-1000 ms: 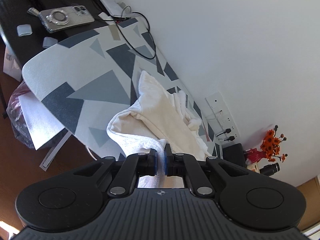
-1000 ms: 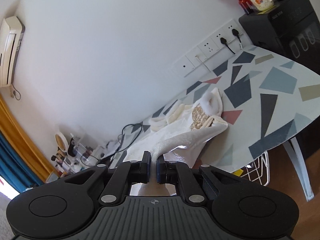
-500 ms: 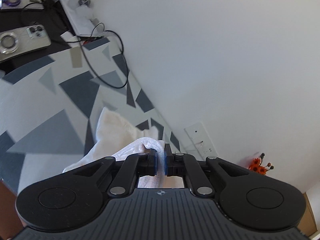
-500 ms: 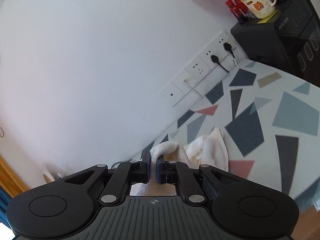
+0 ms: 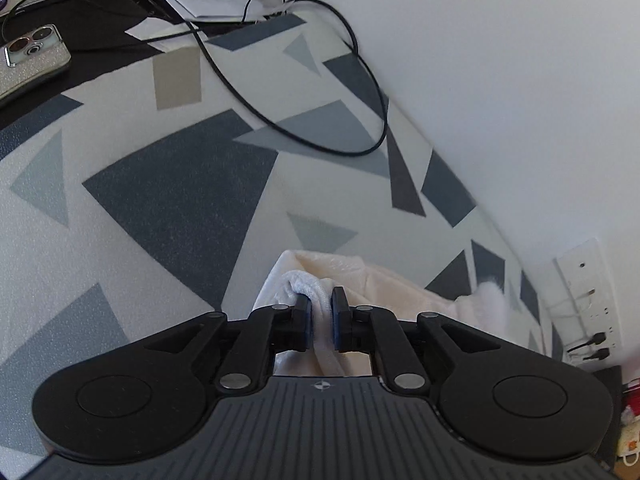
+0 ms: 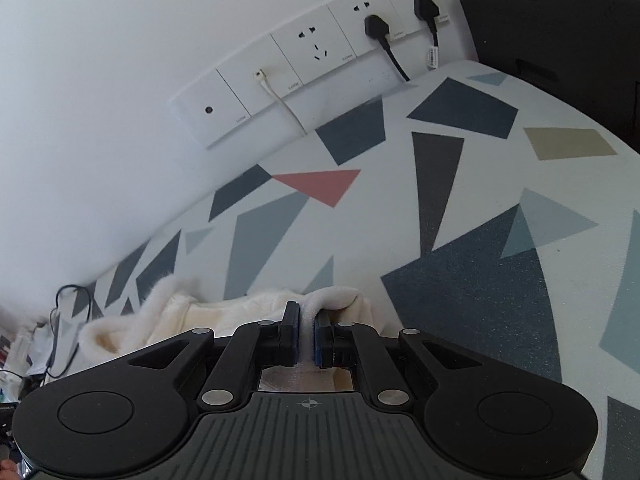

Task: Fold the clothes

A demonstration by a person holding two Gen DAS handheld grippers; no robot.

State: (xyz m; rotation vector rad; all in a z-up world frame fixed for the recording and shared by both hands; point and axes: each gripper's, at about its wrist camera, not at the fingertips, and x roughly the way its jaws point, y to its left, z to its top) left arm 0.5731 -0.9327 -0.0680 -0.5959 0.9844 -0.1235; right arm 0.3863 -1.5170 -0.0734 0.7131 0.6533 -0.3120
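Ironing board (image 5: 168, 200), white cover printed with grey, dark blue and tan triangles, fills most of both views; its long edge runs against a plain white wall (image 5: 500, 80). In the right wrist view one pink triangle (image 6: 320, 184) sits near the wall side.

Cream fleece garment (image 5: 384, 280) lies bunched on the board, close to the wall edge, directly ahead of both grippers. From the right wrist view its fluffy trim (image 6: 132, 320) curls off to the left.

Black appliance (image 6: 560, 32) stands at the board's far end in the right wrist view, upper right corner.

Row of white wall sockets (image 6: 304, 60) just above the board; two black plugs (image 6: 376, 26) seated in the right-hand sockets, a thin white cable hanging from another plate.

Black cable (image 5: 320, 136) loops across the board near the wall in the left wrist view. Phone (image 5: 32, 60) in a glittery case lies on a dark desk beyond the board's end, upper left.

Left gripper (image 5: 321, 308): jaws opening, a ribbed fold of the garment between them, pads touching the cloth on both sides.

Right gripper (image 6: 306, 322): jaws opening too, narrow gap, a raised fold of the garment pinched between the pads.
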